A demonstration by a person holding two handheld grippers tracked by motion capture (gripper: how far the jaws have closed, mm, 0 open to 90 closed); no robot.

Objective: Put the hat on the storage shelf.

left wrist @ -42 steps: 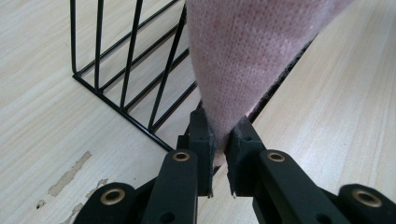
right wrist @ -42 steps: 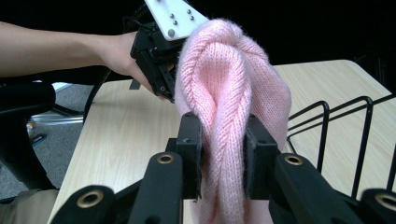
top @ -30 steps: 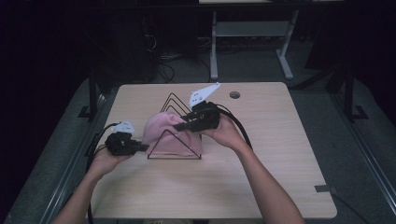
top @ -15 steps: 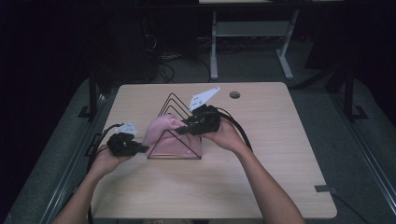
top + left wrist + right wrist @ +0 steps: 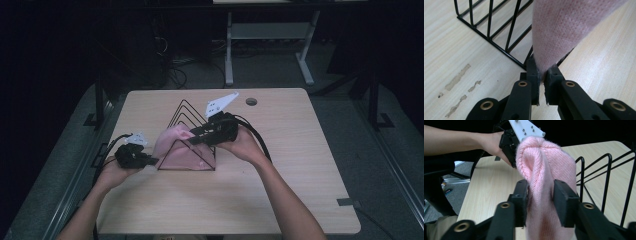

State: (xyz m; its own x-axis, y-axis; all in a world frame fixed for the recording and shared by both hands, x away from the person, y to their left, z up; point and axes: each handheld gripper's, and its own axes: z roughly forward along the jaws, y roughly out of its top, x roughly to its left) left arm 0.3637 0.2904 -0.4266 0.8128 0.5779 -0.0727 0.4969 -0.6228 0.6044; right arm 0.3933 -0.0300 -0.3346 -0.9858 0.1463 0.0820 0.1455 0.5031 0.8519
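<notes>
At the left of the high view we see our left gripper low over the wooden table, just beside the near left corner of the black wire rack. Its jaws are clamped tight on the bottom edge of the pink knitted cloth. The left gripper view shows what the high view cannot: the two pads meet on a thin pinch of the fabric, which rises taut from the left gripper toward the top of that view, and a few pale smears mark the tabletop on its left side. Behind the jaws stand the rack's base rail and slanting wires.

The rack is a row of triangular wire dividers. The cloth is draped over its near end, on the front triangle; we cannot tell whether any of it lies in a slot between the wires.

Further right, our right gripper reaches in over the top of the rack. In the right gripper view its jaws have just been opening and now stand narrowly apart around a thick fold of the cloth, the right gripper touching it on both sides. That view also shows the knit ribbing, the rack's loops on the right, and the other hand with its gripper beyond the cloth.
</notes>
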